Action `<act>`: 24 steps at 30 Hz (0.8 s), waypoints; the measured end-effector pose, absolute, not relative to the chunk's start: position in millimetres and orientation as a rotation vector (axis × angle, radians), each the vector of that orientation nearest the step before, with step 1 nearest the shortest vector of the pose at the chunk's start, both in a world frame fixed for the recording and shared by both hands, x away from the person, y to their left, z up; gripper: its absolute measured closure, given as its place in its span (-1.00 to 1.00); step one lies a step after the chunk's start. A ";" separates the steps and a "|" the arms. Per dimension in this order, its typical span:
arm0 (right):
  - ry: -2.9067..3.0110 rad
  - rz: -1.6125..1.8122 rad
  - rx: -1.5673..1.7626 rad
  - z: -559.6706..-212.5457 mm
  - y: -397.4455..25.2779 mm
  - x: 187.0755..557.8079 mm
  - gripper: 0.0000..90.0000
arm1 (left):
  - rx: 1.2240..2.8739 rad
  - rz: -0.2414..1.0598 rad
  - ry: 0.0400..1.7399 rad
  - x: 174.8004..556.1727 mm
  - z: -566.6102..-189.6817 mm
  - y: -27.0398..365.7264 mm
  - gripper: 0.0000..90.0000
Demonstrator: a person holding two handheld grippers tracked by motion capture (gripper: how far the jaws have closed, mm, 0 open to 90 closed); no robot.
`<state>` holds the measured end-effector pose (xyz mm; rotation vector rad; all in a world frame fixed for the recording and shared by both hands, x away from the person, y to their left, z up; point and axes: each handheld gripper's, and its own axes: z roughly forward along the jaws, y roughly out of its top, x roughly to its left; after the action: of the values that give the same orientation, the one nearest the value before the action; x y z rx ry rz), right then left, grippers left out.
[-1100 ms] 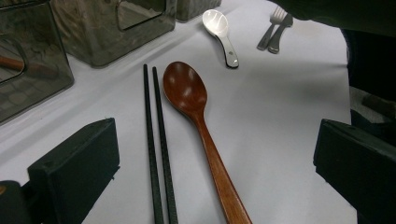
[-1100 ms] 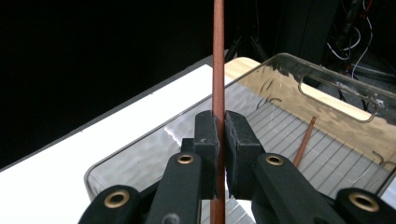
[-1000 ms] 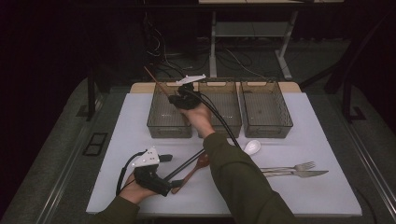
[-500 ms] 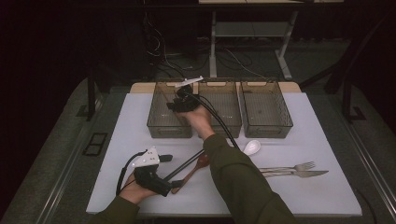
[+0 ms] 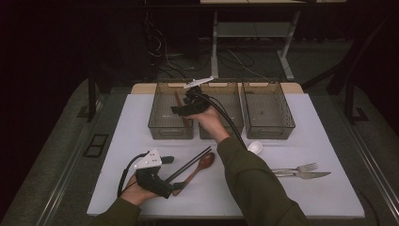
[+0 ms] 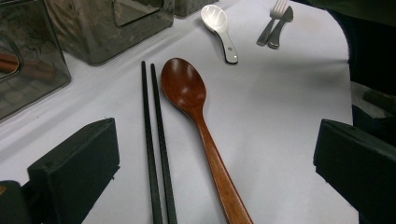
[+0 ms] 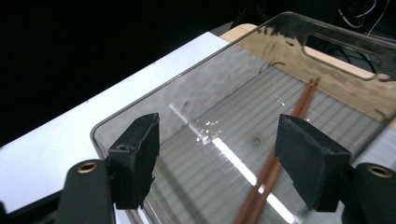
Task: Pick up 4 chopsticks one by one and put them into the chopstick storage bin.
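My right gripper (image 5: pixel 181 109) (image 7: pixel 223 161) hovers open over the left clear bin (image 5: pixel 160 128) (image 7: pixel 140 116), with nothing between its jaws. A pair of brown chopsticks (image 5: pixel 178 100) (image 7: pixel 289 121) lies on that bin's floor. My left gripper (image 5: pixel 173 173) (image 6: pixel 217 163) rests open near the table's front left. Between its wide jaws lie a pair of black chopsticks (image 5: pixel 190 164) (image 6: pixel 156 140) and a brown wooden spoon (image 5: pixel 202 164) (image 6: pixel 196 107), flat on the white tabletop and untouched.
Two more clear bins, middle (image 5: pixel 235 101) and right (image 5: pixel 268 110), stand in a row with the left one. A white ceramic spoon (image 5: pixel 255 147) (image 6: pixel 219 23) lies in front of them. A fork (image 5: pixel 296 168) (image 6: pixel 273 21) and knife (image 5: pixel 308 175) lie at the right.
My right gripper has come back and down a little over the left bin. The brown chopsticks that stuck up from it earlier now lie in the bin. The left gripper has stayed put.
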<state>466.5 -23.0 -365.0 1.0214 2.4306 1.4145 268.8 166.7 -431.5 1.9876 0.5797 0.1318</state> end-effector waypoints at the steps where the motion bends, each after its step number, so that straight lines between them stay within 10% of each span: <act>1: 2.430 1.429 1.015 -363.8 -27.2 465.1 -0.41 | 1.987 0.132 0.580 268.9 -431.4 166.9 -1.00; 24: 2.427 1.484 0.903 -355.8 -117.7 418.2 -0.74 | 2.006 0.136 0.588 270.1 -434.2 163.6 -1.00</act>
<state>418.2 -117.7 -355.8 0.9025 2.4274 1.4840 270.1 163.6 -434.2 2.0061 0.5885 0.1357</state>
